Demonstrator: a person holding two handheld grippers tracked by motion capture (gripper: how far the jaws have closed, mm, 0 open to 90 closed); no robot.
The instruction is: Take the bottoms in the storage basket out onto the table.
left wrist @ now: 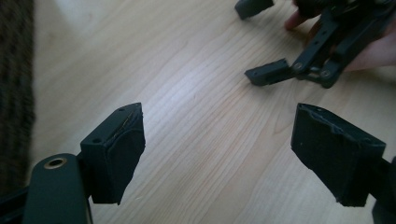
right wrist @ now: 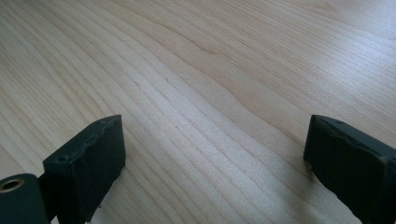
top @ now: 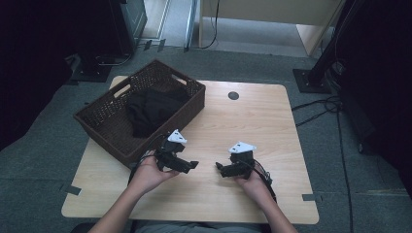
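Item: black cloth point(top: 151, 110), lying inside wicker basket point(top: 99, 124) at surface point(top: 252, 121) left edge. Left gripper point(top: 187, 165) and right gripper point(top: 221, 168): fingers wide, empty. Risk: loose folds may snag on the basket weave if pulled.

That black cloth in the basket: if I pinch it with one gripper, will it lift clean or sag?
Likely floppy: the black cloth lies crumpled in soft folds inside the wicker basket, so it should droop from one pinch point. It looks light for its bulk. A trailing fold may drag over the basket's rim.
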